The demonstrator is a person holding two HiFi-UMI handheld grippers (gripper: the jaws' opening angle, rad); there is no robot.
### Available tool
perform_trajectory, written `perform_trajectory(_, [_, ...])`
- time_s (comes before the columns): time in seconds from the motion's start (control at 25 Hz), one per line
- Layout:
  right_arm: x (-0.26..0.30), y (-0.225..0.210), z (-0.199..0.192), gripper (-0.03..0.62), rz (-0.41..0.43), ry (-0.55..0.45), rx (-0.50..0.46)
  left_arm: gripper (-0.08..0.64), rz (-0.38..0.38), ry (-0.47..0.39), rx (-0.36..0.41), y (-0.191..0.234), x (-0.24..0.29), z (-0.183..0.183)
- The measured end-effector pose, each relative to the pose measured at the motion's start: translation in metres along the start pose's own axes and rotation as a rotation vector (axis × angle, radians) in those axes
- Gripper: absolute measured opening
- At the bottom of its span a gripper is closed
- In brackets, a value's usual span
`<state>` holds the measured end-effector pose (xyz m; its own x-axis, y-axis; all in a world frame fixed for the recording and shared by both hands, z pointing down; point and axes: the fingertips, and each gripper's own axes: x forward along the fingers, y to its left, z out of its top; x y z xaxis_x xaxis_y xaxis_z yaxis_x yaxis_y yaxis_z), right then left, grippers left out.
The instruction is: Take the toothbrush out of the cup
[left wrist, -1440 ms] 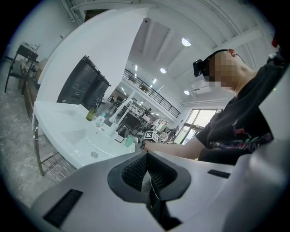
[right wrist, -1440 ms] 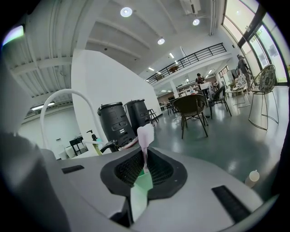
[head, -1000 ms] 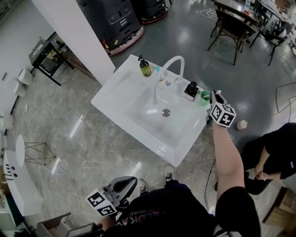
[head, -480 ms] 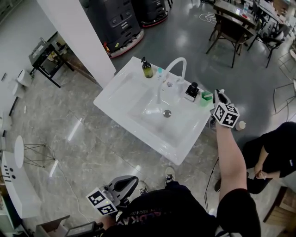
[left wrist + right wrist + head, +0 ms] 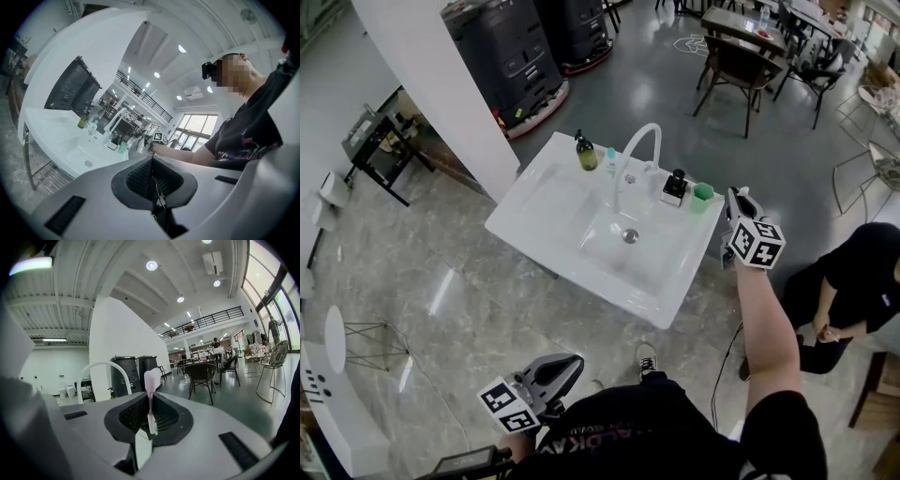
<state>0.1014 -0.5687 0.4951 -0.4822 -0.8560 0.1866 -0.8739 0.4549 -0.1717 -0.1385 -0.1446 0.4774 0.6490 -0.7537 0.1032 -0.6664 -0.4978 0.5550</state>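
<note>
Toothbrush, pale pink, upright between jaws

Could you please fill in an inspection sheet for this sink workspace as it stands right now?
Surface: white rectangular sink basin with a white curved faucet.
Job's things: pink toothbrush held clear of the small green cup, which stands at the sink's back right corner.
Clutter: olive-green pump bottle, small teal bottle, black-and-white dispenser along the back rim.
Grippers: right gripper jaws shut on the toothbrush, right of the cup; left gripper jaws together, empty, low by the person's body.
Cables: thin dark cable on the grey polished floor.
Surroundings: white pillar, dark chairs, seated person.
</note>
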Motion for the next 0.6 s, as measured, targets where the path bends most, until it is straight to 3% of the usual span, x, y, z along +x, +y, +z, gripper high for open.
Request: perform_trajectory(0.6, [-0.133, 0.114, 0.011, 0.026, 0.031, -0.031, 0.002, 0.008, -0.188, 0.043, 0.026, 0.002, -0.072, 0.006])
